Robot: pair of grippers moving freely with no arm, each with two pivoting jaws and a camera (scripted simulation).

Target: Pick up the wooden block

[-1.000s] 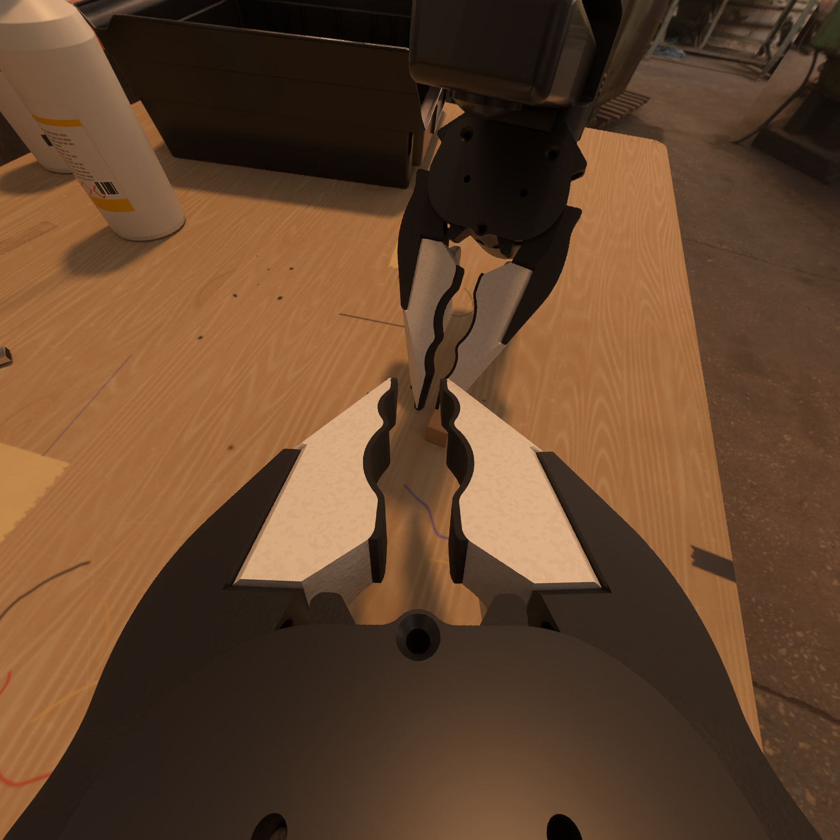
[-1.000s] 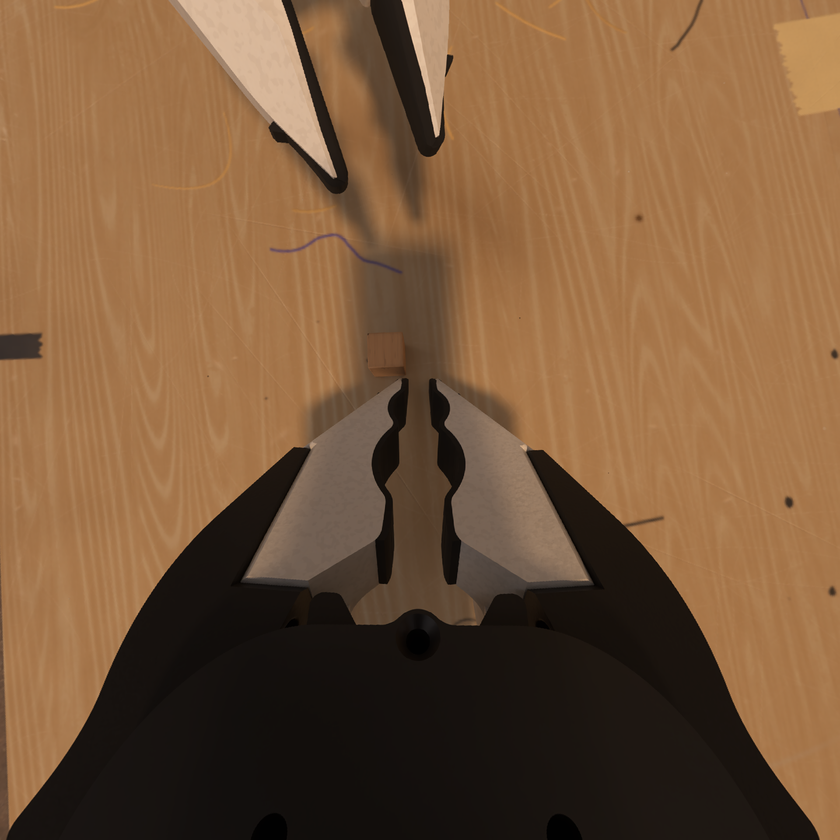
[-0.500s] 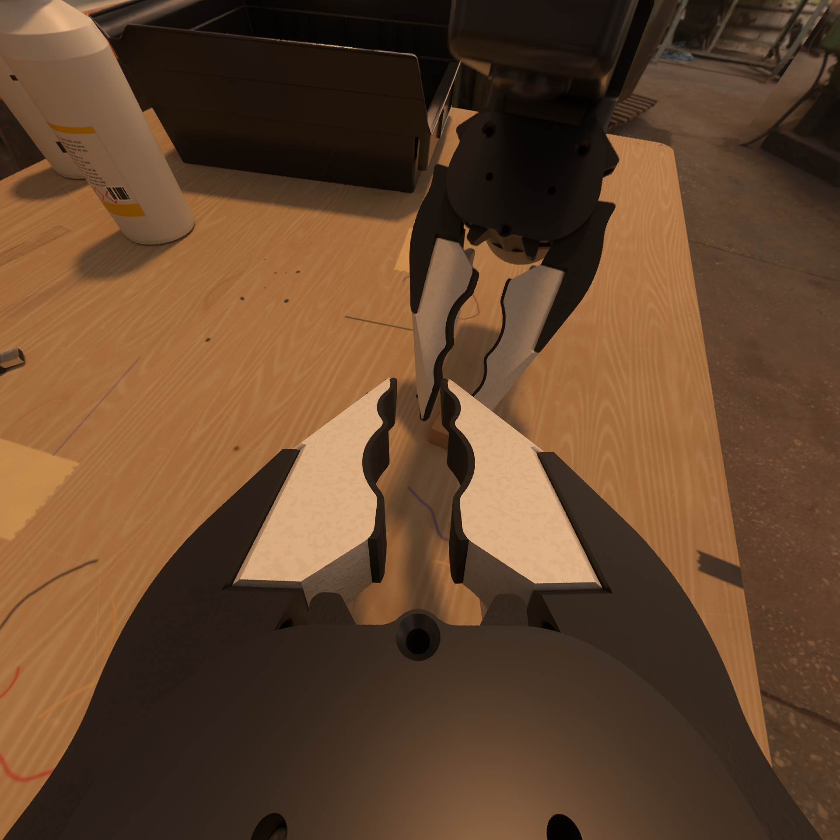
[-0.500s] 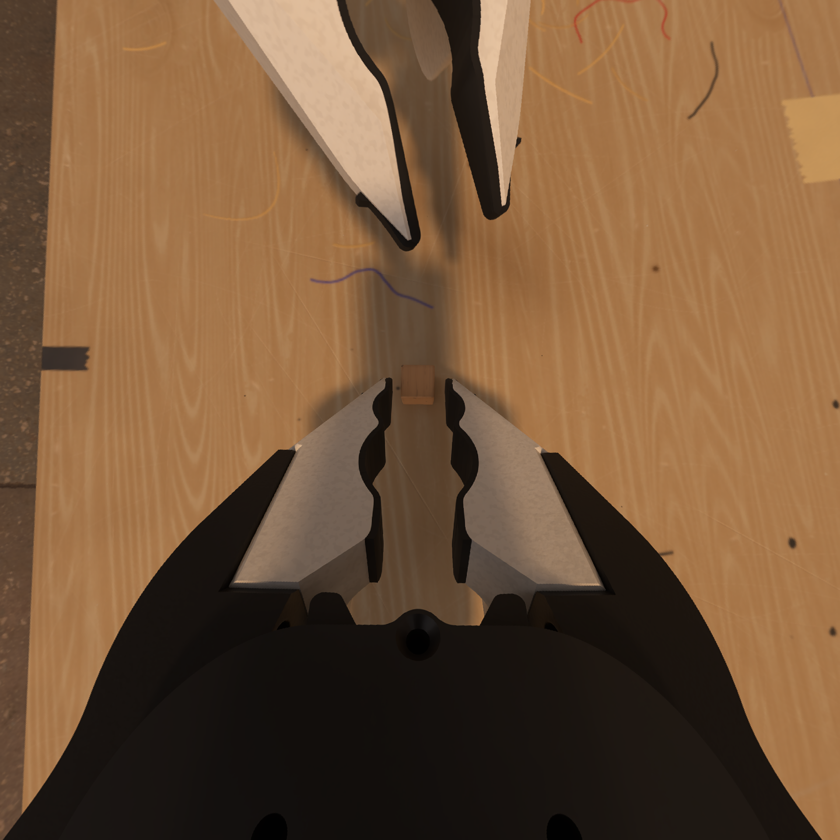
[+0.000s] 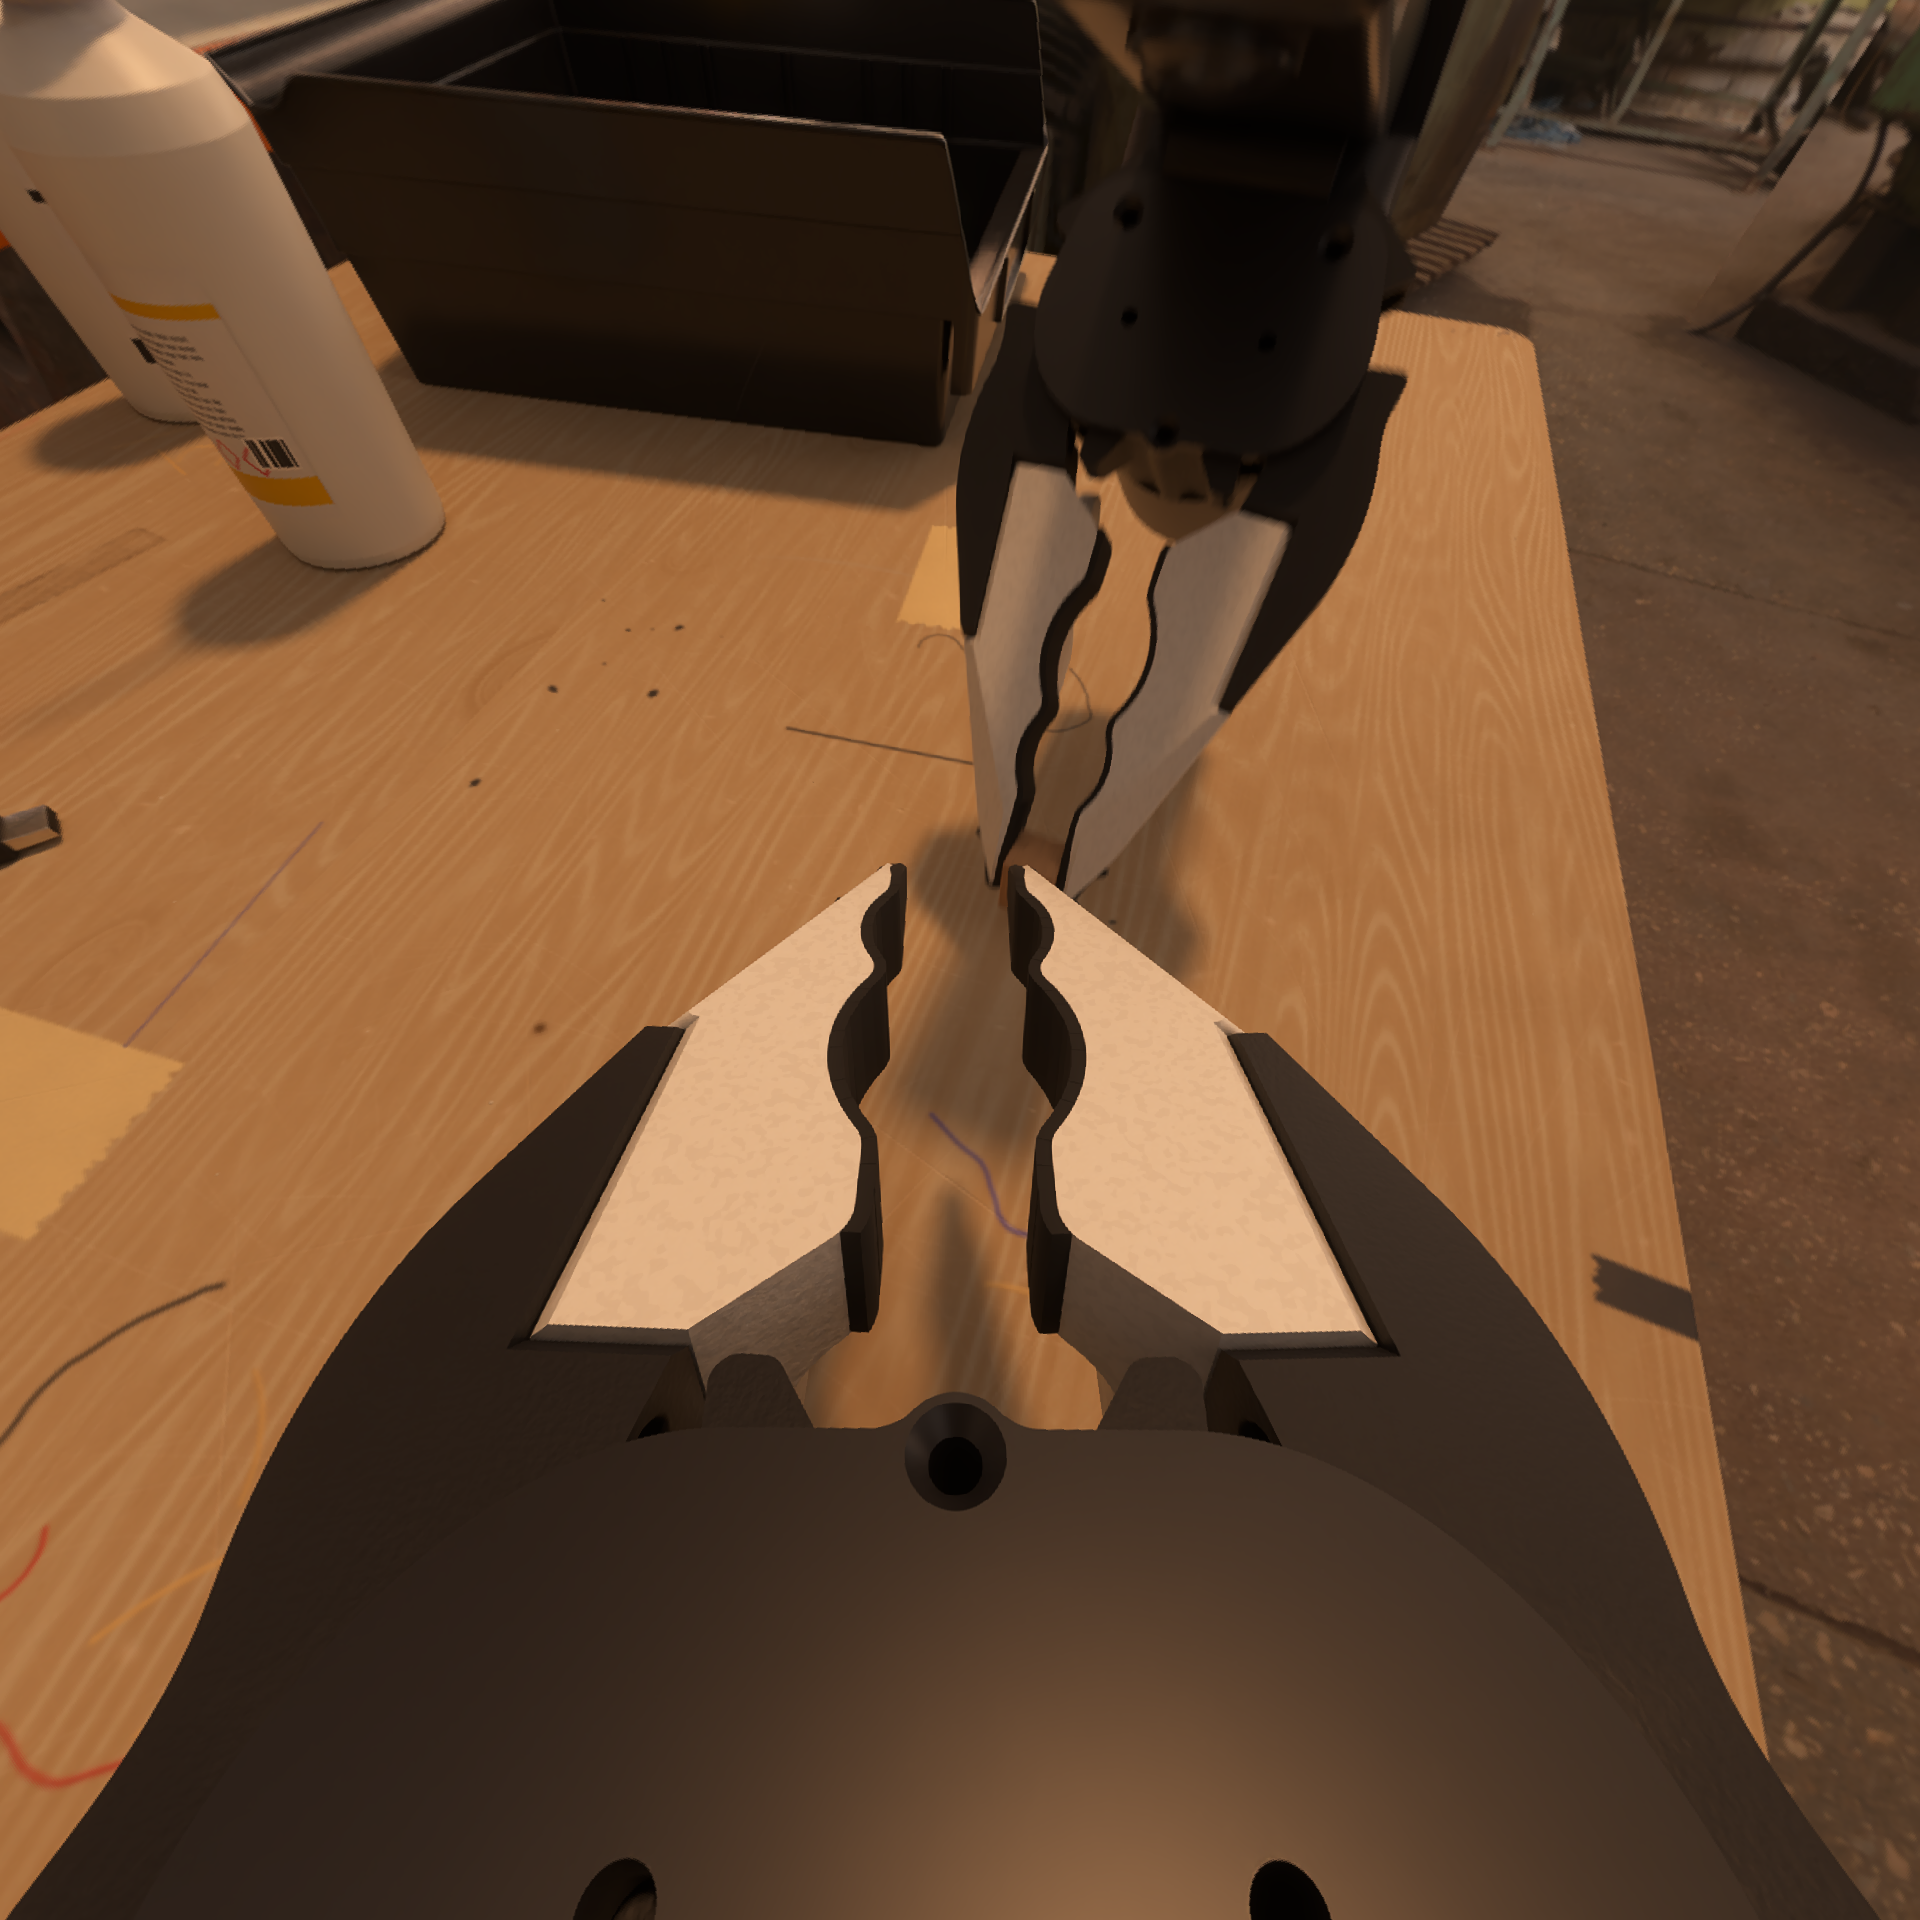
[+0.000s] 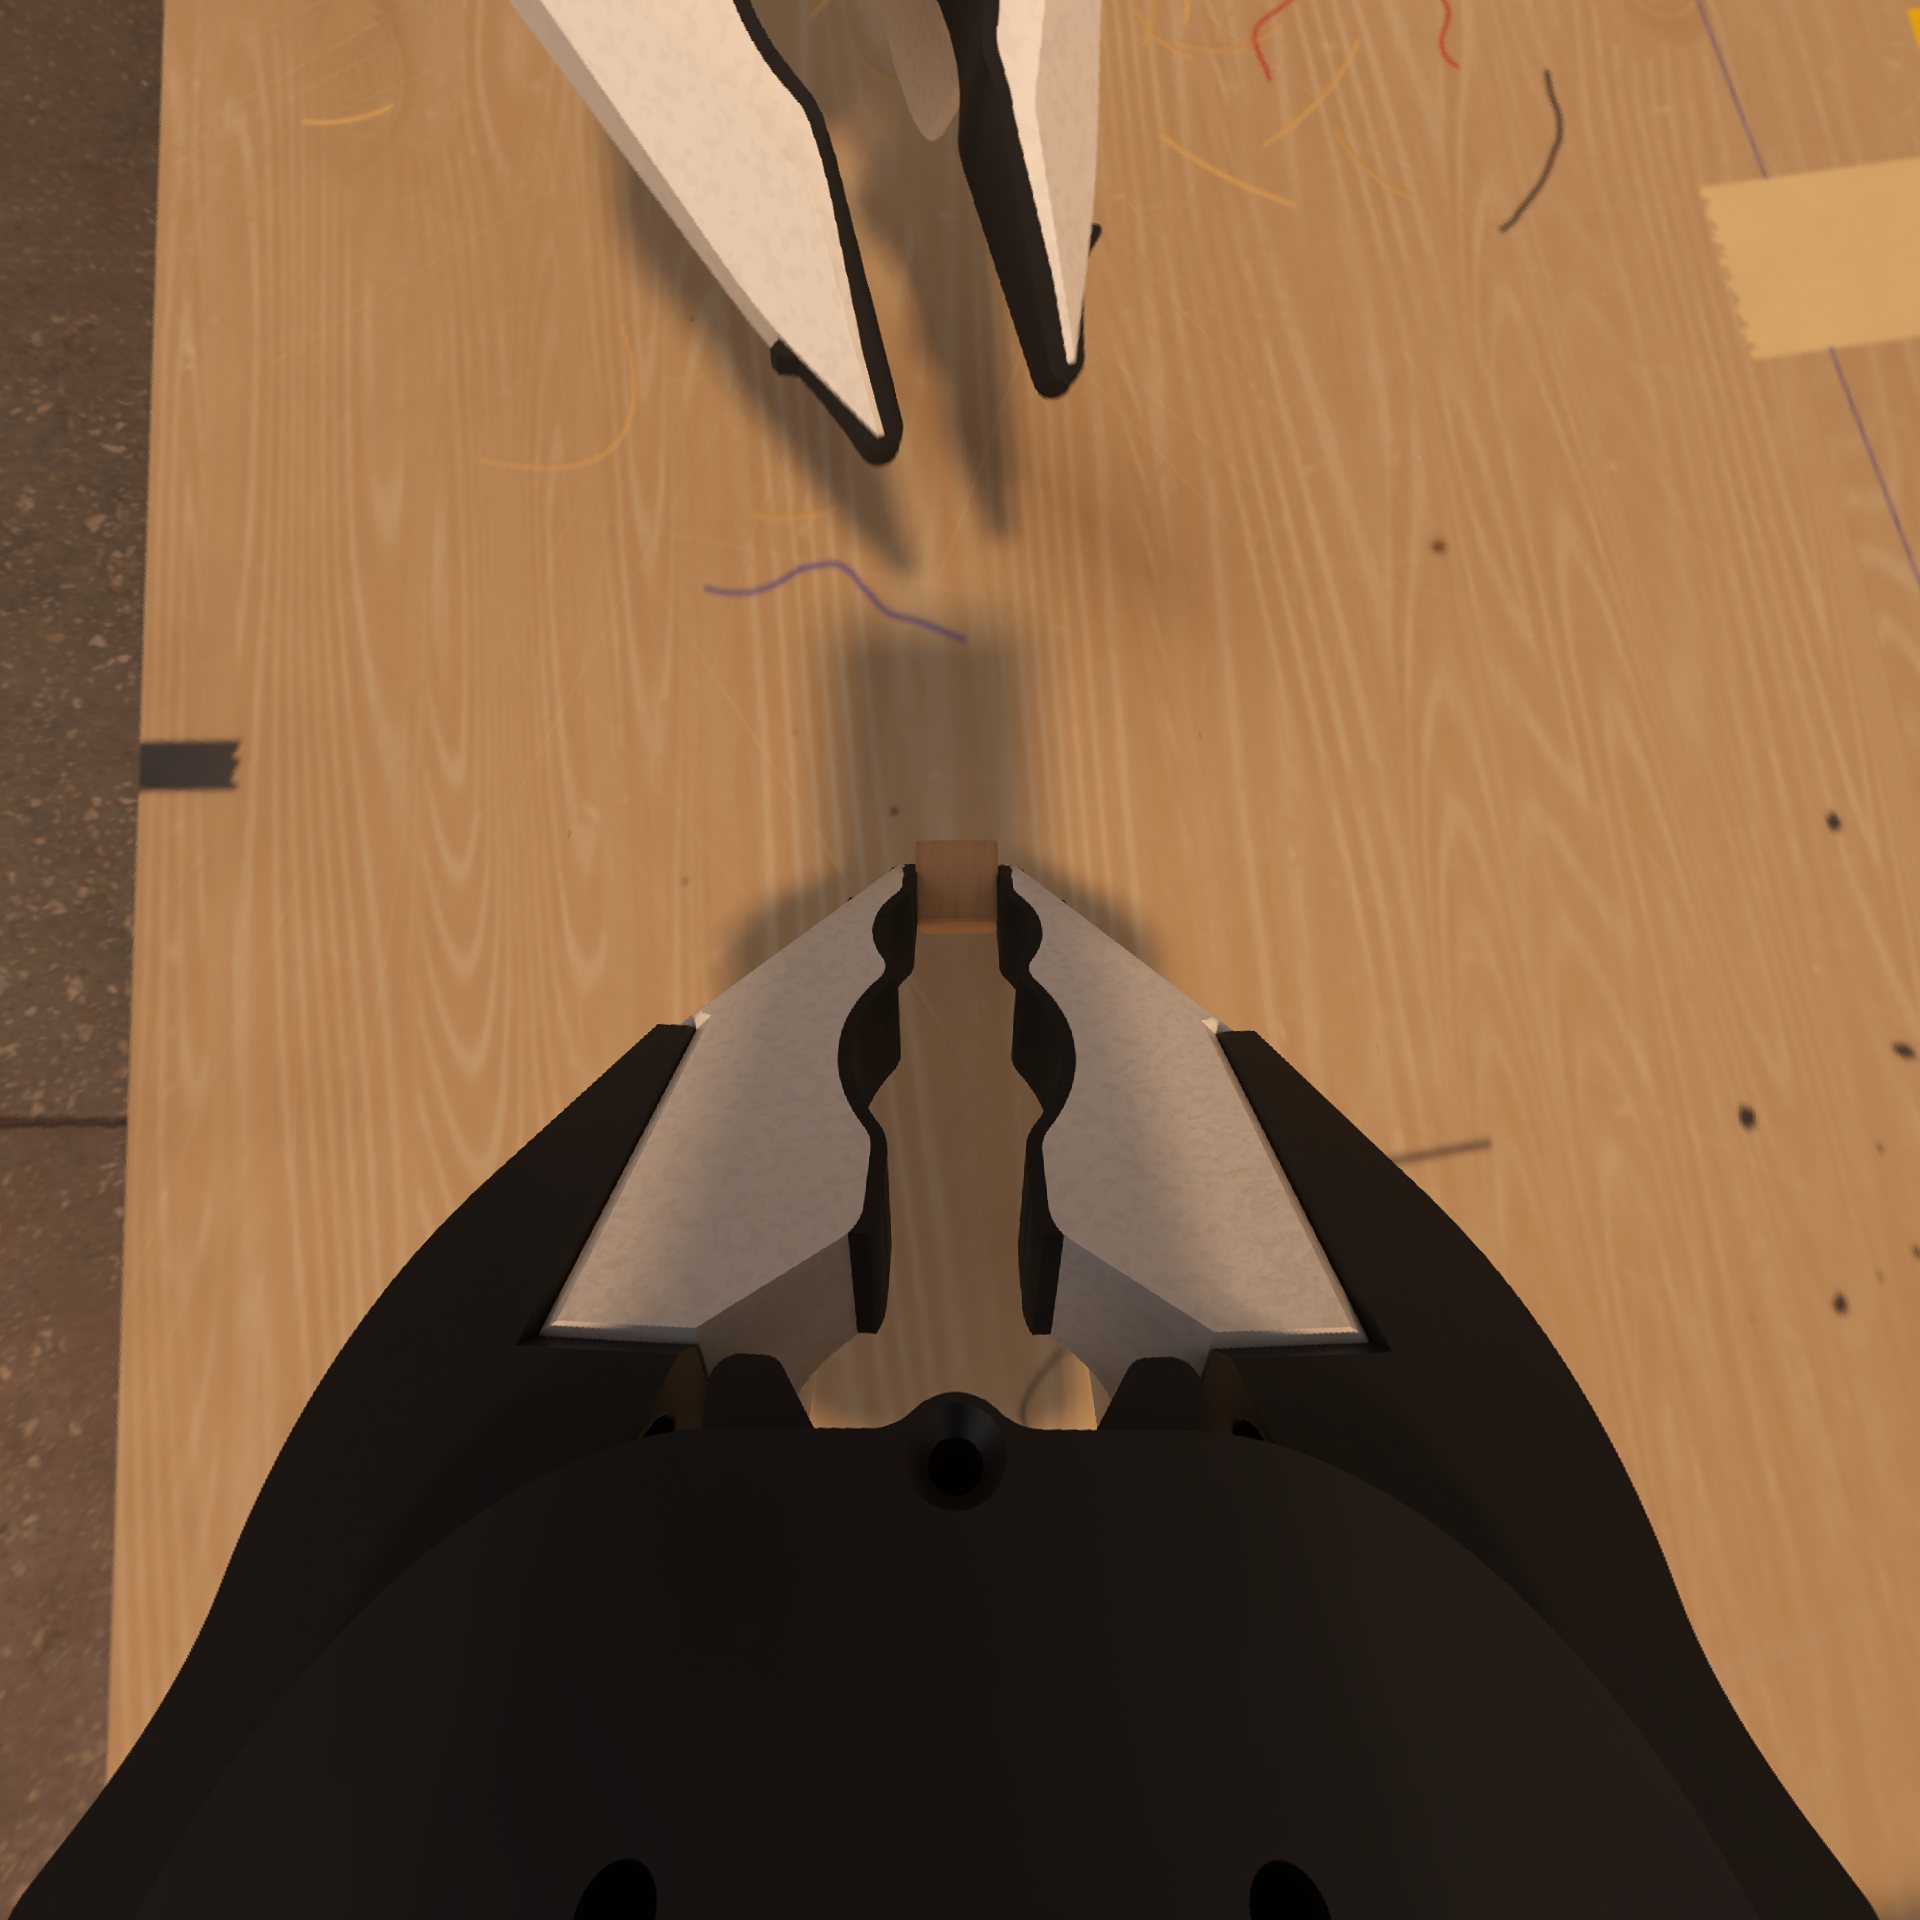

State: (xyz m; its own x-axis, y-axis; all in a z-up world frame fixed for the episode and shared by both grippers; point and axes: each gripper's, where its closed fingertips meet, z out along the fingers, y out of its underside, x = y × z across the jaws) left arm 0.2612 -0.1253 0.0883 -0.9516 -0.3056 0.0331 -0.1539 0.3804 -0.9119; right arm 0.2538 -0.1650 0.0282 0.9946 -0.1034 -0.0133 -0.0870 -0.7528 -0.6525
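The small wooden block (image 6: 954, 883) sits between the fingertips of my right gripper (image 6: 954, 881), low over the wooden table (image 6: 1351, 727). Both pads touch its sides, so the gripper is shut on it. I cannot tell whether the block is off the table. In the left wrist view the right gripper (image 5: 1034, 878) points steeply down, with a sliver of the block (image 5: 1043, 860) showing between its tips. My left gripper (image 5: 956, 883) is open and empty, its tips just short of the block. It also shows at the top of the right wrist view (image 6: 964, 416).
A black bin (image 5: 665, 239) stands at the table's back, with two white bottles (image 5: 239, 343) to its left. The table's edge (image 5: 1600, 935) runs close on the right, bearing black tape (image 5: 1642, 1299). Tan paper (image 5: 62, 1122) and loose threads (image 6: 831, 587) lie about.
My right gripper opened from nearly shut, moved forward around the block, then closed on its sides. My left gripper kept its jaws open and now sits farther from the right gripper.
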